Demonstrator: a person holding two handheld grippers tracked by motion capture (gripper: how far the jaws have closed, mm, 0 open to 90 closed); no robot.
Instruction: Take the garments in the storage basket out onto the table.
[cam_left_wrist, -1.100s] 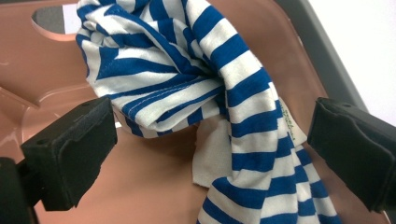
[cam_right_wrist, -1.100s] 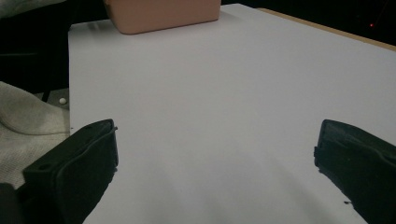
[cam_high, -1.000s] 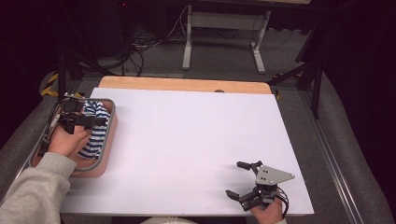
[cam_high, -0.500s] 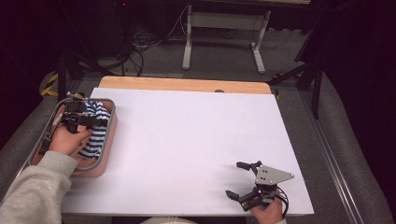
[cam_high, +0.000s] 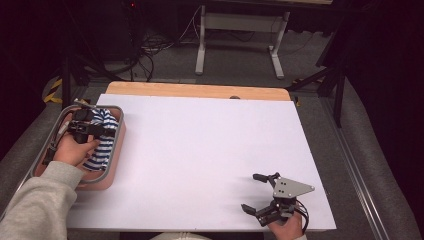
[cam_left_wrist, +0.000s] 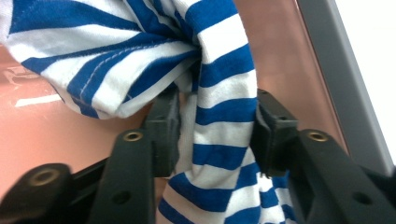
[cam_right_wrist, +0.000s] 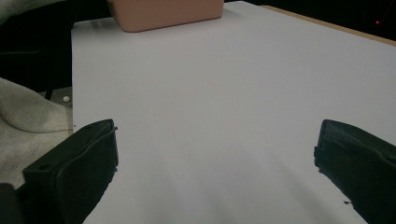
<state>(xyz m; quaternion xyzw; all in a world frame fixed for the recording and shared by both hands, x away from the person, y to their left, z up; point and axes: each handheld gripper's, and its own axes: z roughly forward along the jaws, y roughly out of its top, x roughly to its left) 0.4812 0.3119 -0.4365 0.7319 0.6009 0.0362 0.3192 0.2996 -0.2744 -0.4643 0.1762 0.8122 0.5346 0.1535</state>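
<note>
Blue-striped cloth (cam_left_wrist: 219, 121) in pink basin (cam_high: 119, 145), left tongs (cam_left_wrist: 217, 130) closing onto it (pads touching), right tongs (cam_high: 261, 192) wide apart

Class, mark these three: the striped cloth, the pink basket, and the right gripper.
striped cloth (cam_left_wrist: 219, 135), left gripper view, fold between the jaws.
pink basket (cam_high: 119, 142), high view, its right wall.
right gripper (cam_high: 255, 192), high view, midway between its fingertips.

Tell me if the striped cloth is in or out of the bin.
In. The striped cloth lies bunched inside the pink bin, a fold of it pinched by the left tool, whose jaws have just been closing.
</note>
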